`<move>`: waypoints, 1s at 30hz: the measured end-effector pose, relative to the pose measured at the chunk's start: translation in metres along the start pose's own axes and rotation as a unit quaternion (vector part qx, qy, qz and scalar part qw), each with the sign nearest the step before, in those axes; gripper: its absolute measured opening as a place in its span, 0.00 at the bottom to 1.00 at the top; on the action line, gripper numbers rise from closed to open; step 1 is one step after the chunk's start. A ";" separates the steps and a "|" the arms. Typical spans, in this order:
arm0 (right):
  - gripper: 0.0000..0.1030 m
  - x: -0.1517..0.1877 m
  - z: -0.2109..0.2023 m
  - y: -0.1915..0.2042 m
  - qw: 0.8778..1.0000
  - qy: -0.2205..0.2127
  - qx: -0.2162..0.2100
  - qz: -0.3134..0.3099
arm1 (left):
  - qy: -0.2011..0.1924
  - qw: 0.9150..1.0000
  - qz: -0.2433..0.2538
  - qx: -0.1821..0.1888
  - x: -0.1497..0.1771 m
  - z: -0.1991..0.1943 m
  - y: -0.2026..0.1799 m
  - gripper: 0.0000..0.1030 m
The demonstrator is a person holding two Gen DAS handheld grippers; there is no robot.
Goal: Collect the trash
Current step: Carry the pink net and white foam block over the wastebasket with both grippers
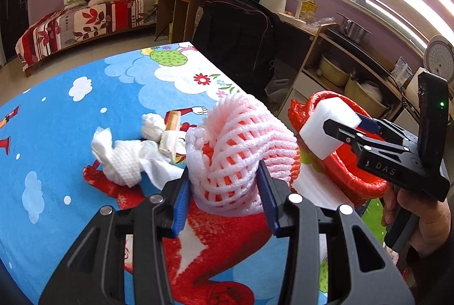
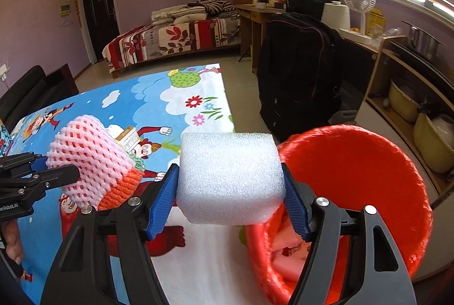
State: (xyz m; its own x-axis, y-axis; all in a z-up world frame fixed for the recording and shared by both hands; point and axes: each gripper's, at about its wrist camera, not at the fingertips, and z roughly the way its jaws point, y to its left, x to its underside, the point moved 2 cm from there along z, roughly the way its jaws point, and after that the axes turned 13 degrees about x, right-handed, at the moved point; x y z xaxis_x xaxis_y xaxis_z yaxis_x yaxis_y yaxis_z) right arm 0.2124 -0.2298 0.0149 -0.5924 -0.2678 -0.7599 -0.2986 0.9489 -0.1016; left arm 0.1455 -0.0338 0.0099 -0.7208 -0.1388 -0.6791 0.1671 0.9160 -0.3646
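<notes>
My left gripper (image 1: 224, 191) is shut on a pink and orange foam fruit net (image 1: 241, 146), held above the cartoon tablecloth; it also shows in the right wrist view (image 2: 90, 160). My right gripper (image 2: 229, 191) is shut on a white foam block (image 2: 229, 177), held just left of the red trash basket (image 2: 354, 180). In the left wrist view the block (image 1: 326, 129) hangs over the basket's rim (image 1: 360, 180). Crumpled white tissues (image 1: 124, 157) and a small orange and white packet (image 1: 170, 132) lie on the table beyond the net.
The table (image 1: 62, 135) has a blue cartoon cloth. Some trash lies inside the basket (image 2: 286, 254). A black backpack (image 2: 298, 72) stands past the table's right edge, with wooden shelves holding pots (image 2: 411, 103) to the right. A bed (image 2: 170, 41) is at the back.
</notes>
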 end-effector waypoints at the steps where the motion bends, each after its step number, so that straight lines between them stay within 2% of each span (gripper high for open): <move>1: 0.64 0.001 -0.003 -0.007 1.000 0.000 0.005 0.005 | 0.000 1.000 0.002 0.001 -0.001 0.002 -0.002 0.41; 13: 0.64 0.015 -0.018 -0.063 0.998 0.000 0.043 0.044 | 0.001 0.999 0.041 0.006 -0.018 0.019 -0.032 0.41; 30: 0.64 0.029 -0.033 -0.115 0.992 -0.003 0.087 0.096 | 0.001 0.993 0.120 0.014 -0.038 0.049 -0.091 0.41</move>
State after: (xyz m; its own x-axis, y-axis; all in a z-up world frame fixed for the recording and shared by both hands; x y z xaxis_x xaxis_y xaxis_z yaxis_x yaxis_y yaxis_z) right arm 0.2051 -0.3522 0.0259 -0.6211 -0.0785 -0.7798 -0.0462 0.9969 -0.0637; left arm 0.1911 -0.1303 0.0377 -0.6598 0.0840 -0.7467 0.3527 0.9121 -0.2090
